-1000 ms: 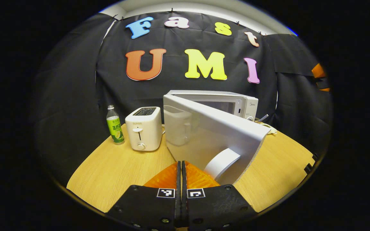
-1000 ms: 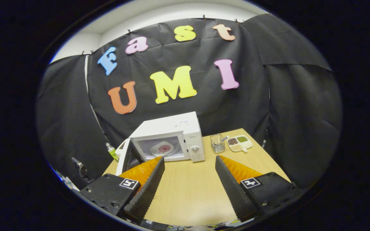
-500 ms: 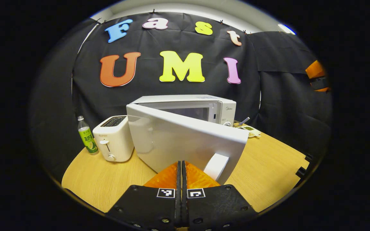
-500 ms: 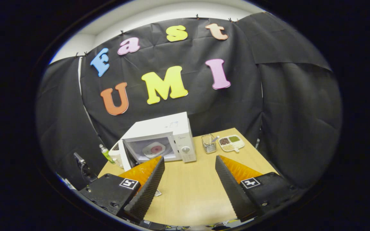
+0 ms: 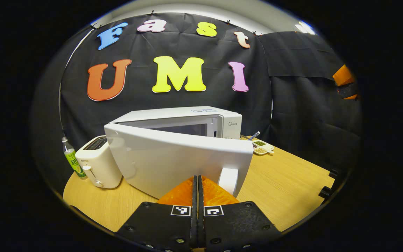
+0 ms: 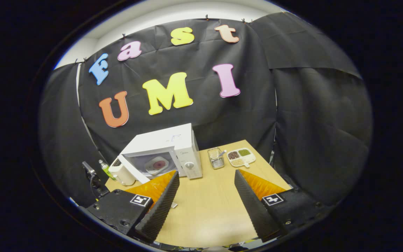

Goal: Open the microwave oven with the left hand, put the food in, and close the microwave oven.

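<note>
Swung further toward closed since a second ago: white microwave door [image 5: 173, 157], now at a shallower angle to the oven front, with less of the cavity on show.

Left gripper view:
- Left gripper [image 5: 197, 185] low centre, jaws pressed together with nothing between them, tips just at the door's outer face beside the white curved door handle [image 5: 228, 180].
- White box-shaped microwave oven [image 5: 201, 117] behind the door, on light wooden tabletop [image 5: 285, 189].
- White two-slot toaster [image 5: 98, 162] left of the door; clear plastic bottle with green label [image 5: 71, 158] just beyond it.
- White divided dish of grains [image 5: 262, 147] right of the oven, near the far edge.
- Orange-and-black part of the other gripper at the far right edge.

Right gripper view:
- Right gripper [image 6: 205, 185] raised above the tabletop [image 6: 205, 203], jaws wide apart, holding nothing.
- Microwave oven [image 6: 163, 147] ahead and left, door [image 6: 131, 170] partly open.
- Pale plate with a pink-red food item [image 6: 157, 165] inside the cavity.
- Toaster [image 6: 122, 174] and bottle [image 6: 105, 168] left of the oven.
- Small clear glass container with a utensil [image 6: 216, 157] just right of the oven, divided dish [image 6: 241, 157] beside it.
</note>
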`<state>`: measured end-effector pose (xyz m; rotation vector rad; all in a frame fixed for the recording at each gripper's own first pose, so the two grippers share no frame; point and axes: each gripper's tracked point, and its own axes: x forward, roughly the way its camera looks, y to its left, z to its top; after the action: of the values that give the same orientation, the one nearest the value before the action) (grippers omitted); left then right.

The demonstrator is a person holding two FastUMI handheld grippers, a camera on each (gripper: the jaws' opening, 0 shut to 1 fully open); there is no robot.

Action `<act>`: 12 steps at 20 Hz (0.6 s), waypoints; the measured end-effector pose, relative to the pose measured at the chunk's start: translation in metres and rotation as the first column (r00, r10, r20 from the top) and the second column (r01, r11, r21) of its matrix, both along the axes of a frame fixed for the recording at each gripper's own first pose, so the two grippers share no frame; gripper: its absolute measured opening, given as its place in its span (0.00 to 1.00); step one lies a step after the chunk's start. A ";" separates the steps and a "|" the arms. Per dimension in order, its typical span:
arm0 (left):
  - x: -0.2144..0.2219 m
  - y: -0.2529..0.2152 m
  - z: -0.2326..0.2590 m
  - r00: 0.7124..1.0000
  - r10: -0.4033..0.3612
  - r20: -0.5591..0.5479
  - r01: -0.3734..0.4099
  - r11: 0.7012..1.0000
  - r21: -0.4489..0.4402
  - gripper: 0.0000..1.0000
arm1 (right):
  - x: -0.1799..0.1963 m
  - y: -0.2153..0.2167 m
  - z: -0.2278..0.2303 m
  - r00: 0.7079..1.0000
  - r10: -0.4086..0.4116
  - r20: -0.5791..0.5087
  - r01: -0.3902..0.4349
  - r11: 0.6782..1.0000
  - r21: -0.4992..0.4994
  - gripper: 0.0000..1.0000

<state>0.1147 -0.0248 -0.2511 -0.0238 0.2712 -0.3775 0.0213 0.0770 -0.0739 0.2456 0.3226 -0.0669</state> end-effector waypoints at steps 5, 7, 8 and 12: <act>0.022 -0.025 0.002 1.000 -0.018 -0.006 0.017 1.000 -0.024 0.00 | 0.007 -0.026 -0.003 0.999 -0.049 -0.017 0.049 0.999 0.007 1.00; 0.033 -0.033 0.004 1.000 -0.026 0.004 0.026 0.999 -0.022 0.00 | 0.010 -0.033 -0.002 0.998 -0.064 -0.014 0.064 0.998 0.005 1.00; 0.037 -0.037 0.004 1.000 -0.030 0.010 0.030 0.999 -0.026 0.00 | 0.010 -0.037 -0.002 0.997 -0.072 -0.011 0.072 0.997 -0.001 0.91; 0.060 -0.052 0.007 0.999 -0.033 0.013 0.033 0.998 -0.044 0.00 | 0.007 -0.045 -0.001 0.996 -0.093 -0.010 0.092 0.996 -0.017 1.00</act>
<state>0.1746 -0.0772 -0.2440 -0.0603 0.2517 -0.4164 0.0283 0.0324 -0.0748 0.2438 0.3214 -0.1624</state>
